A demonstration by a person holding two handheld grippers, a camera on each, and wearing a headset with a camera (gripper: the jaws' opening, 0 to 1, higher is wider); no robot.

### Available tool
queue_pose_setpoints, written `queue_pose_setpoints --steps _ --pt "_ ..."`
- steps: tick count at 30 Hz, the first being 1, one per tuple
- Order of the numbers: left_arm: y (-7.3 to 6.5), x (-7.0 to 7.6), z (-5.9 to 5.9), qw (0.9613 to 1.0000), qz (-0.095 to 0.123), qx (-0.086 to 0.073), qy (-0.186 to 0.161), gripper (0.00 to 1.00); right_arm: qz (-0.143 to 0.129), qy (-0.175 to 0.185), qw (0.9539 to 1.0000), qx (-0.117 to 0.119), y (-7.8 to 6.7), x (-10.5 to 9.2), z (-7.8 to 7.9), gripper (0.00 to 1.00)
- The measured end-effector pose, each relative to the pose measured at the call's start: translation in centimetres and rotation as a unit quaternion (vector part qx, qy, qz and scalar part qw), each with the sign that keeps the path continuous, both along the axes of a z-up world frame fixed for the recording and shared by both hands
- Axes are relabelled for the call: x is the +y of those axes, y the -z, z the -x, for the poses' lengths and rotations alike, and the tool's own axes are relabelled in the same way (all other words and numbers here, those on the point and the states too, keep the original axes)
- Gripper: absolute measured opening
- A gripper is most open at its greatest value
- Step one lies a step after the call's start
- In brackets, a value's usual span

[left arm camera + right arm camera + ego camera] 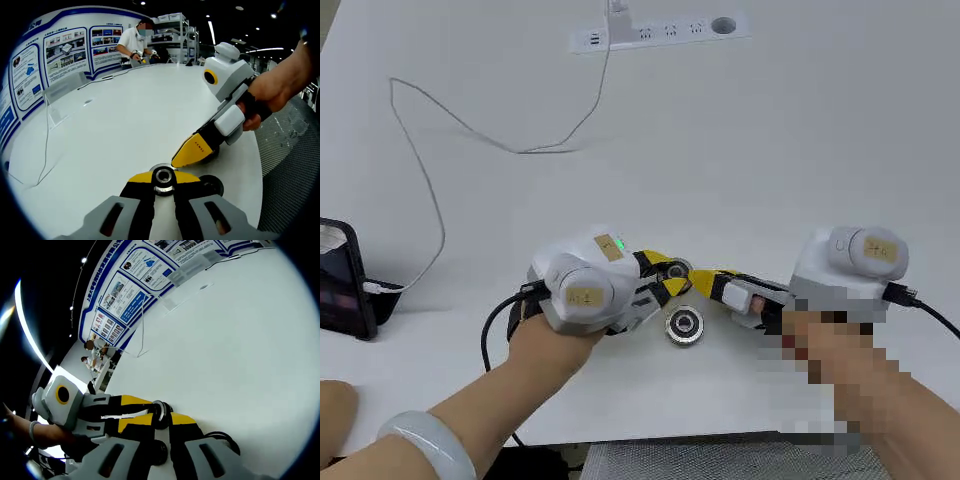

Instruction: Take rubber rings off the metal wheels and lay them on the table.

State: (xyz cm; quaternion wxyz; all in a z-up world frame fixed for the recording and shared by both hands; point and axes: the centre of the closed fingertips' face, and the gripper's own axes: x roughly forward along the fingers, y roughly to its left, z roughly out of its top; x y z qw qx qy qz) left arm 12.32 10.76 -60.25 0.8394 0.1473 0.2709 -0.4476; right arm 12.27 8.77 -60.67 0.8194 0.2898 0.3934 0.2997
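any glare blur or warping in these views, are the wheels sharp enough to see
Head view: even bright light, white table nearly washed out, soft shadows, loose wheel sharp. Left gripper view: strong fisheye curving, ceiling lights flare, held wheel in focus. Right gripper view: rolled and warped, table a flat white, the held wheel crisp.

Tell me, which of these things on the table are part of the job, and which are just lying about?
Part of the job:
- left gripper, shut on a metal wheel
- right gripper, at that wheel's edge
- second metal wheel, lying on the white table

Just lying about:
- power strip
- white cable
- dark phone at the left edge
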Motion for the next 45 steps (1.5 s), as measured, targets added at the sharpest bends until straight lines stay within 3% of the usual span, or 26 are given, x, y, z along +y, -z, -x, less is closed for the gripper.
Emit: queue_pose_setpoints --steps 9,21,45 --pt "0.0 -0.1 0.0 1.0 0.002 0.0 -0.002 0.14 -0.009 0.007 0.9998 0.016 0.7 -0.1 0.1 0.12" --pt "0.0 -0.1 0.0 1.0 0.004 0.001 -0.004 0.14 -0.063 0.031 0.996 0.055 1.1 0.0 0.3 0.12" --pt "0.1 -0.1 0.0 0.9999 0.008 0.003 -0.006 0.14 -0.093 0.032 0.9932 0.063 -0.1 0.9 0.8 0.16"
